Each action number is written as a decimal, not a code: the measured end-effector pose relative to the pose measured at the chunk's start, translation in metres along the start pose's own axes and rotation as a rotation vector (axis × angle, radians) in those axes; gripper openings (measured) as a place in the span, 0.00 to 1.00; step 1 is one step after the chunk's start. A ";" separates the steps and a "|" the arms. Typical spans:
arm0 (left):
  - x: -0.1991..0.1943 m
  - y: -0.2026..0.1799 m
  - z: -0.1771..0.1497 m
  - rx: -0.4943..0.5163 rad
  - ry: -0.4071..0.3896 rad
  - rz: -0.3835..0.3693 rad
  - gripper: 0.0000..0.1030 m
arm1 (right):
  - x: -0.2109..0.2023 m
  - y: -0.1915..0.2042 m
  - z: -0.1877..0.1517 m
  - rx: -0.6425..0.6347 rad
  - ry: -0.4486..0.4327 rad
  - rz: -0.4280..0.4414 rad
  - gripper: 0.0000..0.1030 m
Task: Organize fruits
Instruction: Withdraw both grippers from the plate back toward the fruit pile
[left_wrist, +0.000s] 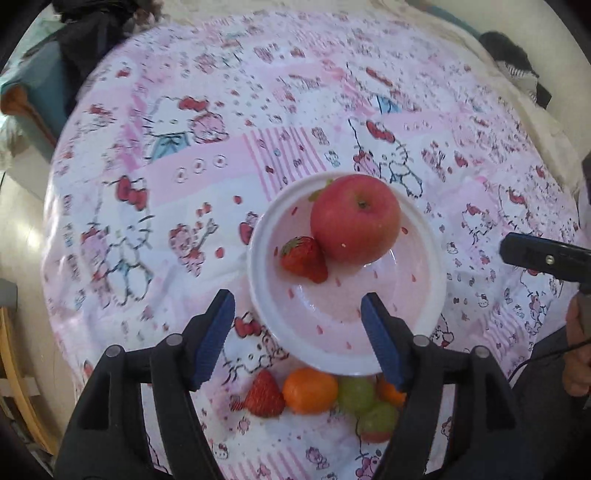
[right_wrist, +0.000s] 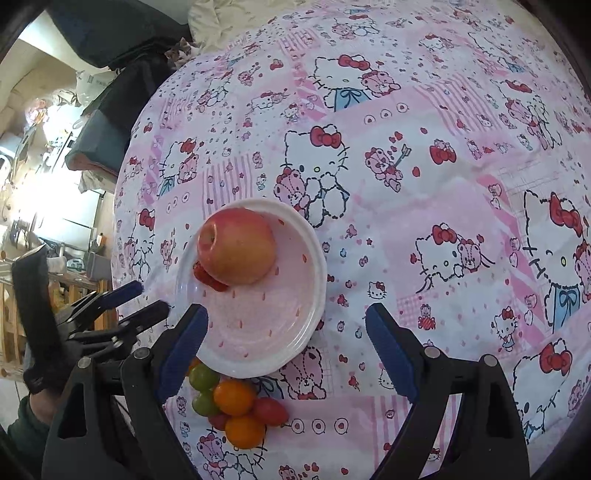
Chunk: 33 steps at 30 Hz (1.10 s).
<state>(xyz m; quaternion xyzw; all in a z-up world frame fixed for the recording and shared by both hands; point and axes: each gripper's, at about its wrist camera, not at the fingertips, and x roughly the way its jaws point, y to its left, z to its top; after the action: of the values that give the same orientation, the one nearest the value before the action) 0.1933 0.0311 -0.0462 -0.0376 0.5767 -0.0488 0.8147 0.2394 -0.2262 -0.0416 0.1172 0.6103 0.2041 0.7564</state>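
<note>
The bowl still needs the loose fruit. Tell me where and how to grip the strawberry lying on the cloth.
Grip the loose strawberry across its broad lower shoulders, coming from above with the left gripper, which is open nearby. Its tip points toward the bowl, and an orange fruit touches its right side, so probably set the fingers near-far rather than left-right.

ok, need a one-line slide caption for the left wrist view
Open left gripper hovers over a white bowl holding an apple and strawberry, loose fruit waiting on the tablecloth.
</note>
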 end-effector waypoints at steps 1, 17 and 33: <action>-0.005 0.001 -0.004 -0.009 -0.007 0.002 0.66 | 0.000 0.002 -0.002 -0.005 -0.002 0.003 0.87; -0.075 0.000 -0.063 -0.081 -0.216 0.055 0.66 | -0.037 0.046 -0.064 -0.156 -0.132 0.038 0.87; -0.091 0.012 -0.114 -0.213 -0.284 0.090 0.66 | -0.032 0.020 -0.109 -0.104 -0.085 -0.043 0.86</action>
<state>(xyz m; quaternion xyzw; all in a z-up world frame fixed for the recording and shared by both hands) 0.0560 0.0533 -0.0001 -0.1045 0.4587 0.0548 0.8807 0.1246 -0.2302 -0.0301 0.0730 0.5684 0.2139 0.7911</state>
